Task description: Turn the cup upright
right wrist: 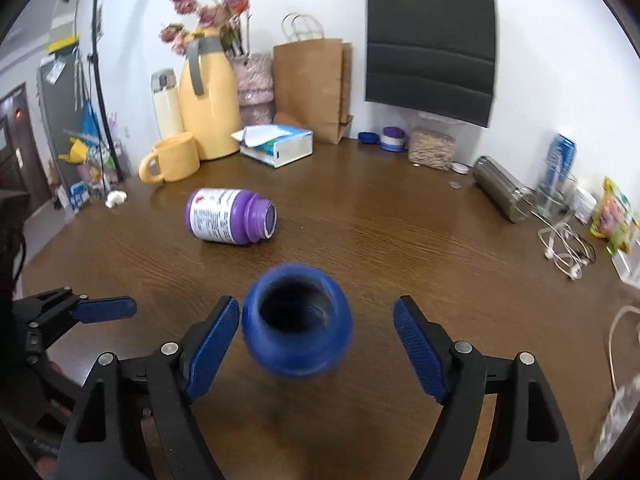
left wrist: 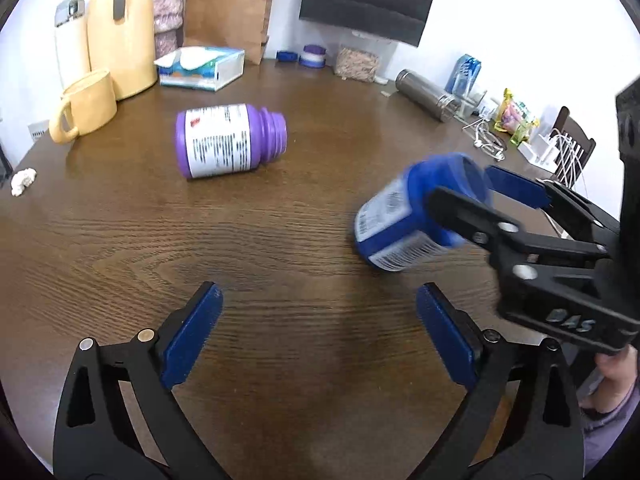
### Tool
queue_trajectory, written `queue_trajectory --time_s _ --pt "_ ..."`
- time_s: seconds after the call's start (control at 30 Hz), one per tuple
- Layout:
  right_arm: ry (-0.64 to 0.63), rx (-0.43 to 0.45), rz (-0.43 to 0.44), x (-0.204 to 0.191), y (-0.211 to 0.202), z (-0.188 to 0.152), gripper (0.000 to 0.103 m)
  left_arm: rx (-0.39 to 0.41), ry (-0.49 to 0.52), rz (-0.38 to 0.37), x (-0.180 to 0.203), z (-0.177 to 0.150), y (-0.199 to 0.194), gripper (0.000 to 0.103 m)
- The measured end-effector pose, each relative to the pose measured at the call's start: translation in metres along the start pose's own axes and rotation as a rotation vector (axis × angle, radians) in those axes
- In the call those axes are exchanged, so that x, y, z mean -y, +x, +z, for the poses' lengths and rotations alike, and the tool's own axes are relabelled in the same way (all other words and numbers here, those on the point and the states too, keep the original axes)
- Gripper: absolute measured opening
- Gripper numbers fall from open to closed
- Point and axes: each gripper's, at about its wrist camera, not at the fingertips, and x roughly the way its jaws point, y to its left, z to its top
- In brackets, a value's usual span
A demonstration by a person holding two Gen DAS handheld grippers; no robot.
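White wall (right wrist: 540,40) behind a dark wood-grain table (right wrist: 380,216) — black padded panel (right wrist: 430,44) hung on it. Far left: dark door (right wrist: 12,148), cluttered corner w/ a black stand (right wrist: 98,80).

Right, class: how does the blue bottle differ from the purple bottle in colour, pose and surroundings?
The blue bottle is dark blue; the purple bottle is violet. The blue one sits tilted and blurred between the open fingers of the right gripper; the purple one lies flat on the table, sharp, with nothing around it. Both are uncapped, with white printed labels.
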Motion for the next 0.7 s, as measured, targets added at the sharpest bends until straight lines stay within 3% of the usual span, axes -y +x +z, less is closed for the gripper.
queue_trajectory --time_s 0.17,0.23,0.47,0.7 --pt "0.075 0.028 -0.048 0.007 -0.048 -0.012 0.084 0.054 0.037 -0.001 0.011 -0.010 -0.029 0.097" --pt "0.111 0.036 -0.052 0.008 -0.069 -0.022 0.084 0.081 0.049 -0.004 0.014 -0.015 -0.041 0.103" --pt "0.196 0.039 -0.085 0.001 -0.118 -0.057 0.085 0.169 0.102 -0.021 0.034 -0.038 -0.091 0.103" --pt "0.174 0.069 -0.122 -0.033 -0.182 -0.096 0.085 0.240 0.152 -0.017 0.049 -0.085 -0.158 0.103"
